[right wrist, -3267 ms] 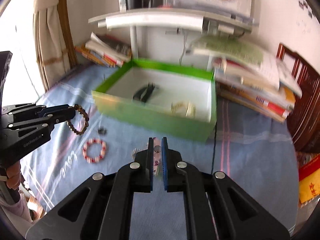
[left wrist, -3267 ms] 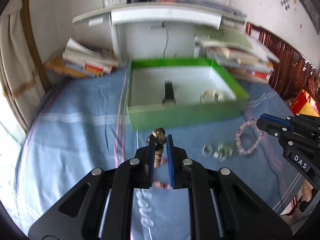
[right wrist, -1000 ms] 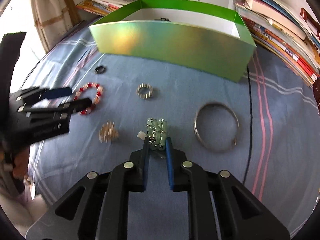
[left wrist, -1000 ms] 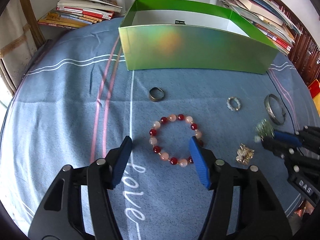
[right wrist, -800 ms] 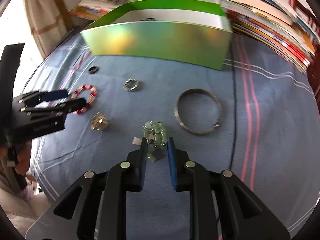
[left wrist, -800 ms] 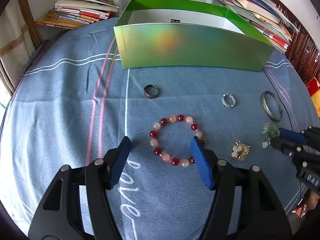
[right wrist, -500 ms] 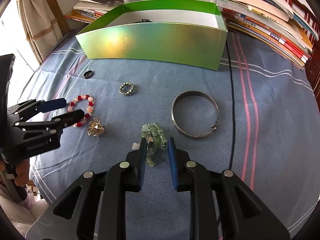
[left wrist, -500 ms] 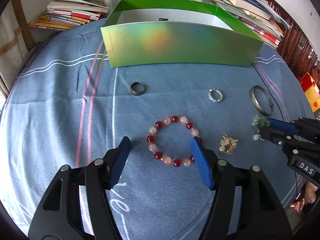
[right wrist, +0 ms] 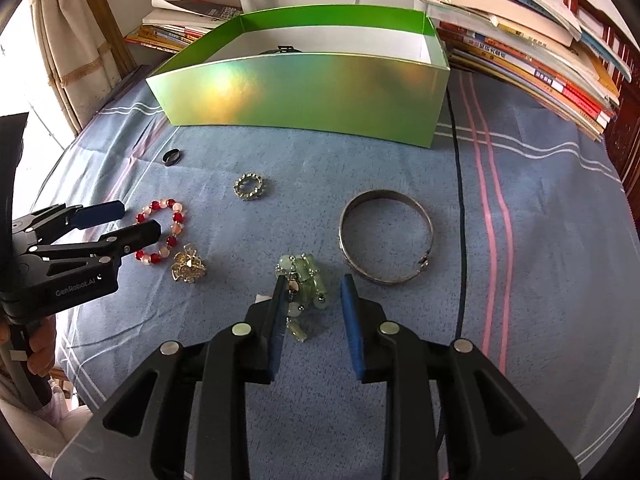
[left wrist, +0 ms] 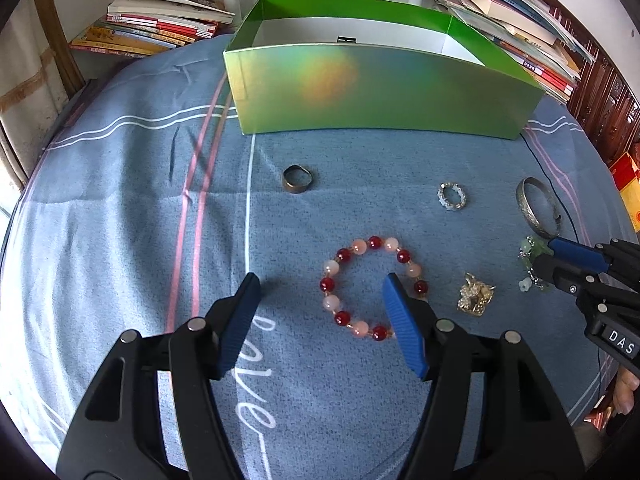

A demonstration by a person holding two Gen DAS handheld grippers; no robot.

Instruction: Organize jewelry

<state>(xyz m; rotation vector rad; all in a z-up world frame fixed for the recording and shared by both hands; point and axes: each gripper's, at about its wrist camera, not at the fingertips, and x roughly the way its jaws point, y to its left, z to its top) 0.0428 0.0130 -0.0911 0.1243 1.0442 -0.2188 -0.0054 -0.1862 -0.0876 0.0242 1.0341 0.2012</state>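
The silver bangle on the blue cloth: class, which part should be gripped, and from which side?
Grip the silver bangle across its thin band, coming from above, one jaw inside the ring and one outside. It lies flat on the blue cloth, so there's probably no edge to catch from the side.

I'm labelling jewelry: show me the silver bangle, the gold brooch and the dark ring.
silver bangle (right wrist: 386, 236): right wrist view, near band.
gold brooch (right wrist: 187, 269): right wrist view, centre.
dark ring (left wrist: 297, 178): left wrist view, front band.

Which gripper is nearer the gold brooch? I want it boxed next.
Left. The left gripper straddles the red bead bracelet right beside the gold brooch; the right gripper sits farther off, over the green charm cluster.
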